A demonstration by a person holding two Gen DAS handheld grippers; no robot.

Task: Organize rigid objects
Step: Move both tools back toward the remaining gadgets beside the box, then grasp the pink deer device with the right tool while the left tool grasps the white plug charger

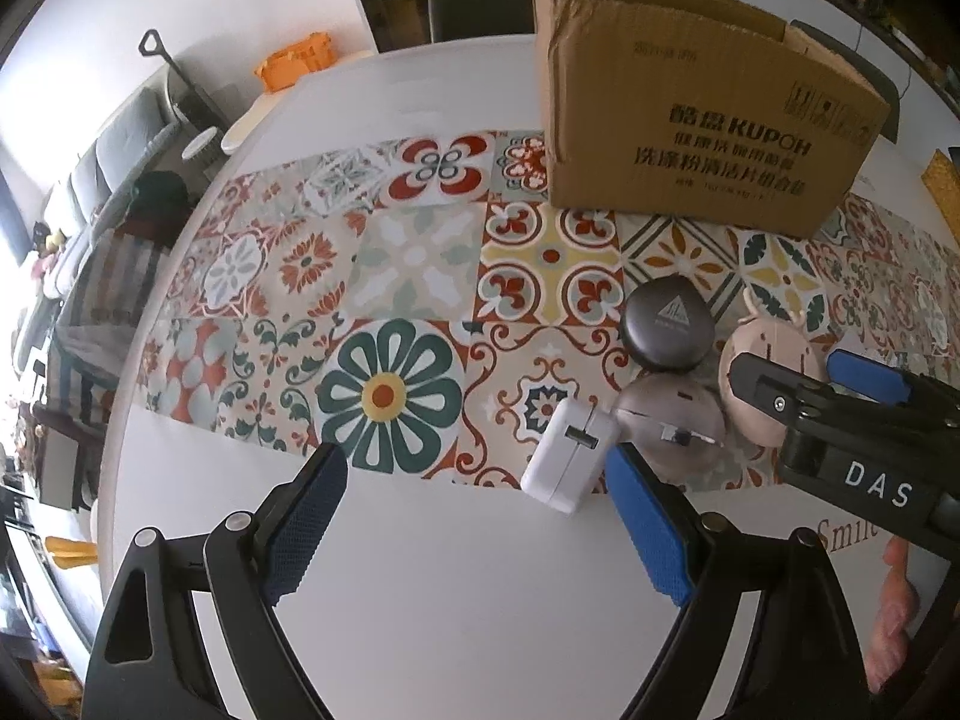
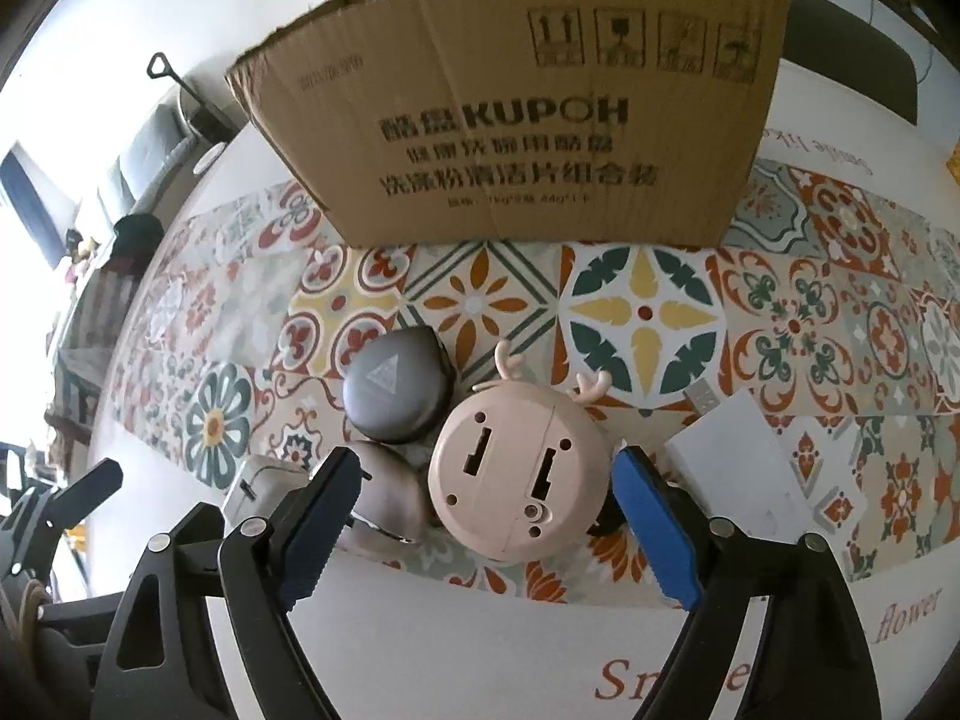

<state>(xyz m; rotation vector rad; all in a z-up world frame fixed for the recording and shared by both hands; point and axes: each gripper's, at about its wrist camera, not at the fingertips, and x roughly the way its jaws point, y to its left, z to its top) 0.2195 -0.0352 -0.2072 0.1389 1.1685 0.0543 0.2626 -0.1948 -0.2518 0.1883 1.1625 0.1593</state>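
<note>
Nearest the right gripper (image 2: pixel 486 504), jaws spread wide, lies the pink clock (image 2: pixel 519 477), face down, antlers pointing far. Left pad sits just left of its body, right pad close beside its right edge; neither seems to press yet. Judged light, hard plastic, smooth round rim, so a hold across the widest part of the body should serve; antlers look thin and breakable, best avoided.

Left gripper (image 1: pixel 477 510) also wide, holding nothing, hovering over bare white tabletop. White charger (image 1: pixel 570 456) lies just beyond its right finger: small, stiff block, flat sides easy to pinch.

Touching the clock's left side: grey rounded case (image 2: pixel 390 489), and farther, dark teardrop case (image 2: pixel 399 387). Both hard-shelled, probably slick. White card (image 2: pixel 756 456) lies right of the clock.

Patterned tile runner (image 1: pixel 414 264) crosses the white table (image 1: pixel 456 588). Cardboard box (image 2: pixel 522 114) stands at the far side, open top, likely the destination. Beyond: sofa at far left, dark chair behind the box.
</note>
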